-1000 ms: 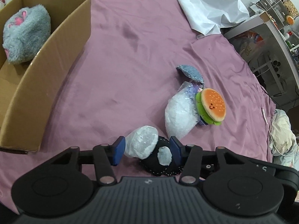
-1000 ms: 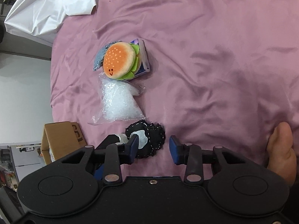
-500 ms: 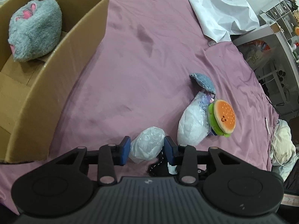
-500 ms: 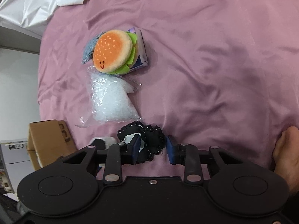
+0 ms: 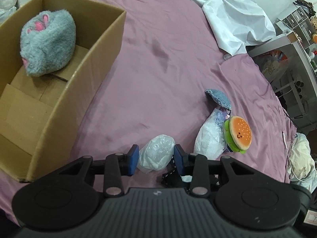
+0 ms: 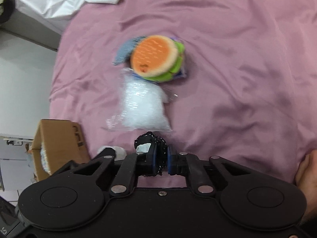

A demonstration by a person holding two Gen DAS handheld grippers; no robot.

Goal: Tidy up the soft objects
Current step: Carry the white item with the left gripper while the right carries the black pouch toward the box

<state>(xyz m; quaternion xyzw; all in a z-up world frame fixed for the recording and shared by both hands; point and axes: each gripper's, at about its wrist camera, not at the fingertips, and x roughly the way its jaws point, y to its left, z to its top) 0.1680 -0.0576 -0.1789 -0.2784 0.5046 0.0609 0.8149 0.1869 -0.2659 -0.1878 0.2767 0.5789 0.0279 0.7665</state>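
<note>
Left gripper (image 5: 155,158): its blue pads are pressing on both sides of a small white plastic bundle (image 5: 156,152), having just been narrowing around it; it is sitting at the near edge of the purple bedsheet (image 5: 158,63).
Right gripper (image 6: 160,158): its jaws have just been closing and are now clamping a black fabric piece with white stitching (image 6: 152,141), which is bunching up between the pads and sticking out beyond them.
Black fabric piece, left wrist view: part of it (image 5: 168,175) is showing just right of and below the white bundle, largely hidden by the gripper body.
Cardboard box (image 5: 83,91): standing open at the far left on the sheet, holding a grey fluffy plush with pink patches (image 5: 47,43) against its far wall.
Clear bag of white filling (image 6: 142,107): lying on the sheet just beyond the right gripper, well apart from the box.
Burger plush (image 6: 156,59): resting against the far end of that clear bag, blurred in the right wrist view.
Blue-grey fuzzy piece (image 5: 218,97): lying just beyond the burger plush, touching the pile.
White cloth (image 5: 233,13): crumpled at the far right of the bed.
Person's hand (image 6: 307,170): showing at the right edge of the right wrist view.
</note>
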